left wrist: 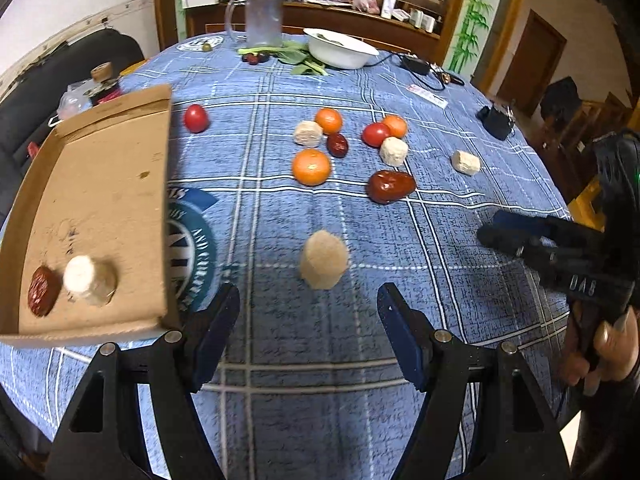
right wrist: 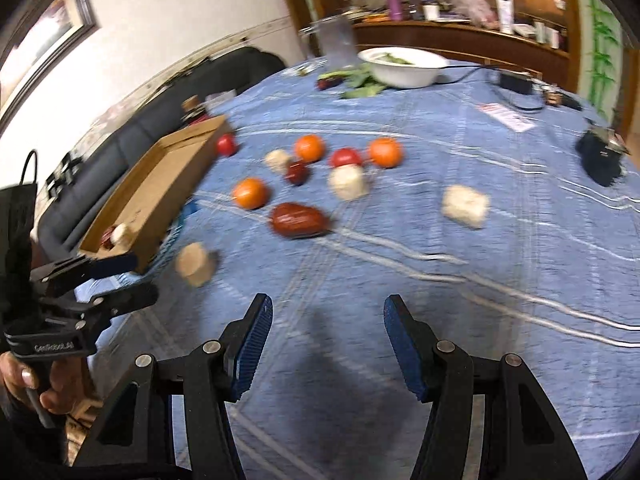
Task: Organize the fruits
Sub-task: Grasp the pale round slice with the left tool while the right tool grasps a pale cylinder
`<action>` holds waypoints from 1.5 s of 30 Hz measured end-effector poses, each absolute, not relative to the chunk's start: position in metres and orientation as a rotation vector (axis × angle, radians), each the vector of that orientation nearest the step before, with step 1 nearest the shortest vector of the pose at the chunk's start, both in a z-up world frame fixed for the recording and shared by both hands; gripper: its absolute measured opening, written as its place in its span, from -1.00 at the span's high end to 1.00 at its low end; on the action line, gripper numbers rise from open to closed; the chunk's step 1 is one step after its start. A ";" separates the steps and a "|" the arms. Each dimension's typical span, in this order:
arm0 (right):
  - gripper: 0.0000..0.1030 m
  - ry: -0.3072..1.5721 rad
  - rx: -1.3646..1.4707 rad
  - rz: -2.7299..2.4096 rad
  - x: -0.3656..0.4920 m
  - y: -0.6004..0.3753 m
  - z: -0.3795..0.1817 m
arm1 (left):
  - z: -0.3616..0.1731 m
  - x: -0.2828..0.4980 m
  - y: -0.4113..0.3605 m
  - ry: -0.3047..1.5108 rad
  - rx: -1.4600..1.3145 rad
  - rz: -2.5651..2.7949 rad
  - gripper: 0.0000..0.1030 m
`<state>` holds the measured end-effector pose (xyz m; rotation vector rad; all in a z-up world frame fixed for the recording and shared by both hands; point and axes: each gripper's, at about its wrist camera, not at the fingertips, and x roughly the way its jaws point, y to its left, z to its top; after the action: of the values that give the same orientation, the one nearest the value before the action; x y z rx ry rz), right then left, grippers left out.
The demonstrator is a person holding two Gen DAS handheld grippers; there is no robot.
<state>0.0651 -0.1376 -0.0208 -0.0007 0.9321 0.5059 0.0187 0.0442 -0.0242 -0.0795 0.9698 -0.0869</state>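
Fruits lie loose on the blue checked cloth (left wrist: 304, 360); only two are in the cardboard tray (left wrist: 100, 184) so far: a red date (left wrist: 42, 291) and a pale chunk (left wrist: 89, 280), touching at its near end.

Nearest loose piece: a beige chunk (left wrist: 323, 259), standing upright, just ahead of the left gripper (left wrist: 308, 312) and almost centred between its fingers. Left jaws wide apart, nothing in them. The tray sits just to the left of that gripper, its long axis running away from the viewer.

Right gripper (right wrist: 326, 340) has fingers apart too, empty, over bare cloth. From it the beige chunk is up and to the left, closer to the left gripper; so the left hand looks the better one for that pick, then a short move sideways into the tray.

Ahead of the right gripper, a big date (right wrist: 298, 220) lies on its side, long axis roughly across the view. That is likely the right hand's target; the jaws would close across its short side.

Further back, well apart from both grippers: oranges (left wrist: 311, 167), tomatoes (left wrist: 376, 134), more pale chunks (left wrist: 466, 162), a small date (left wrist: 337, 145). One tomato (left wrist: 196, 118) sits just beside the tray's far corner.

Right-wrist view is motion-blurred, so fine contact cannot be told.
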 end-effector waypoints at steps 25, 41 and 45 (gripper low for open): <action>0.32 0.883 -0.113 0.277 0.138 -0.142 -0.024 | -0.050 0.059 0.037 0.983 -0.071 -0.084 0.46; 0.33 0.853 -0.119 0.553 0.072 -0.058 0.010 | -0.013 0.017 0.072 0.892 -0.099 -0.012 0.45; 0.33 0.852 -0.139 0.596 0.061 -0.041 0.012 | -0.010 0.010 0.085 0.881 -0.110 0.018 0.45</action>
<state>0.0610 -0.0409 0.0118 -0.1391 0.8517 0.5958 0.0098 0.0850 -0.0096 -0.1105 0.8810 0.0180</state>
